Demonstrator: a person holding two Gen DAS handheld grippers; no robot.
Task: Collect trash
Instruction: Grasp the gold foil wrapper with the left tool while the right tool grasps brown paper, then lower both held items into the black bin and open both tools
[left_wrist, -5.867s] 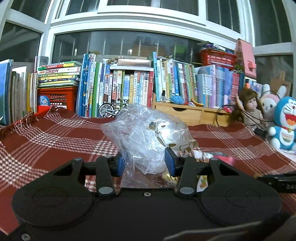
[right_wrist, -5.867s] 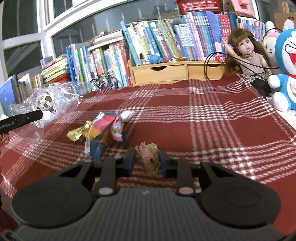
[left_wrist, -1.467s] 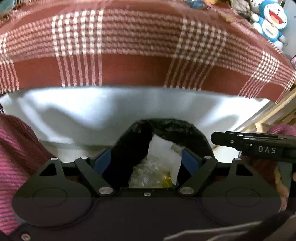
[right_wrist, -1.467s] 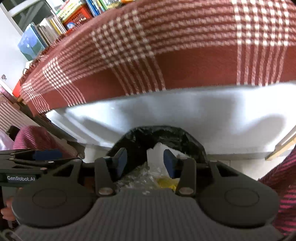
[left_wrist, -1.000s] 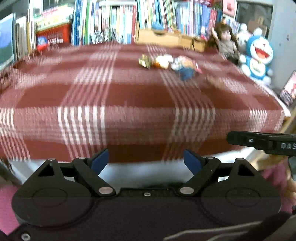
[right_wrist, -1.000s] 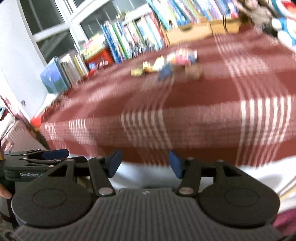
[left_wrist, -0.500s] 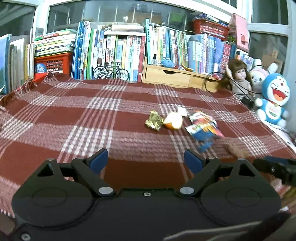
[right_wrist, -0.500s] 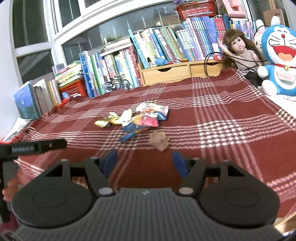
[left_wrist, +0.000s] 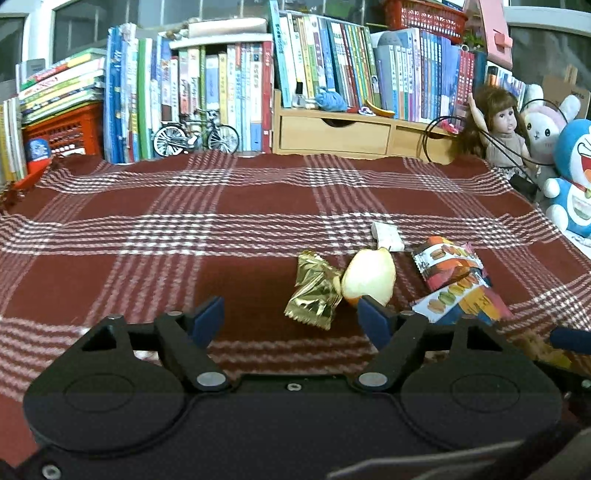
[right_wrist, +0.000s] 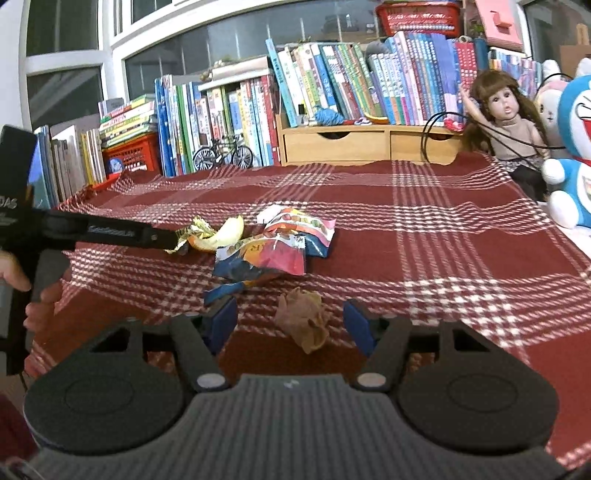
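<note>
On the red plaid cloth (left_wrist: 229, 236) lie a gold wrapper (left_wrist: 314, 293), a pale fruit peel (left_wrist: 369, 280), a colourful snack wrapper (left_wrist: 452, 277) and a small white scrap (left_wrist: 386, 236). My left gripper (left_wrist: 291, 321) hovers low over the cloth, its jaws closing. The gold wrapper lies just ahead between its blue pads, untouched, and the right pad sits at the peel's near edge. My right gripper (right_wrist: 290, 325) straddles a brown crumpled paper wad (right_wrist: 303, 321); its jaws are also closing, with clear gaps on both sides. The right wrist view shows the left gripper (right_wrist: 162, 240) from the side by the peel (right_wrist: 221, 236).
Rows of books (left_wrist: 229, 85), a toy bicycle (left_wrist: 195, 136) and a wooden drawer box (left_wrist: 332, 133) line the back. A doll (left_wrist: 502, 125) and plush toys (left_wrist: 572, 177) stand at the right edge. A red basket (right_wrist: 129, 151) sits at the back left.
Both grippers have come up from the black bin below the table edge and forward over the cloth to the trash. The left jaws stand narrower than half a second ago.
</note>
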